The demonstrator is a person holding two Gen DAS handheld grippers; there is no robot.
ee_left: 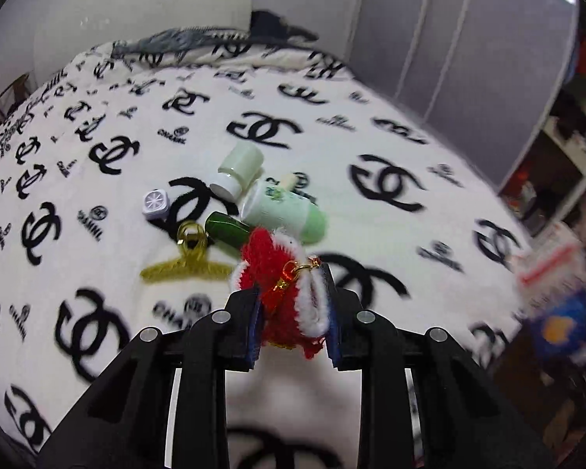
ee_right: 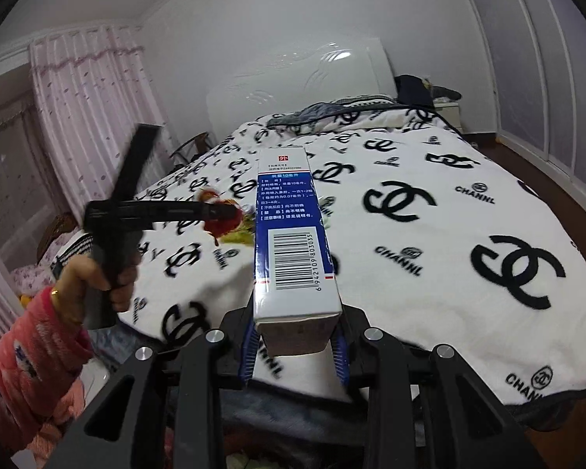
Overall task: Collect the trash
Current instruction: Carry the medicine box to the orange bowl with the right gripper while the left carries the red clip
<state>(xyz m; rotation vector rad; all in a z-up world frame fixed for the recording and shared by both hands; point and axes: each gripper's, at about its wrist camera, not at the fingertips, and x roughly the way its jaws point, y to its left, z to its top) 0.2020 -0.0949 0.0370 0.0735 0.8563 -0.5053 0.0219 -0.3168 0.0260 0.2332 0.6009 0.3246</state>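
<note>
My left gripper (ee_left: 293, 305) is shut on a red and white fuzzy ornament (ee_left: 281, 273) with a gold ring, held above the bed. Beyond it on the blanket lie a pale green bottle (ee_left: 283, 211), a small green-and-white jar (ee_left: 238, 170), a dark green tube (ee_left: 226, 230), a yellow hair claw (ee_left: 187, 262) and a small lilac square case (ee_left: 156, 203). My right gripper (ee_right: 297, 332) is shut on a blue and white medicine box (ee_right: 289, 234) with a barcode. In the right wrist view the left gripper (ee_right: 218, 211) shows at left with the ornament (ee_right: 218, 221).
The bed carries a white blanket with black logos (ee_right: 449, 203) and a white headboard (ee_right: 301, 82). Pink curtains (ee_right: 90, 117) hang at left. A white wardrobe (ee_left: 468, 58) and cluttered shelves (ee_left: 558, 148) stand at right. My pink-sleeved arm (ee_right: 31, 359) holds the left tool.
</note>
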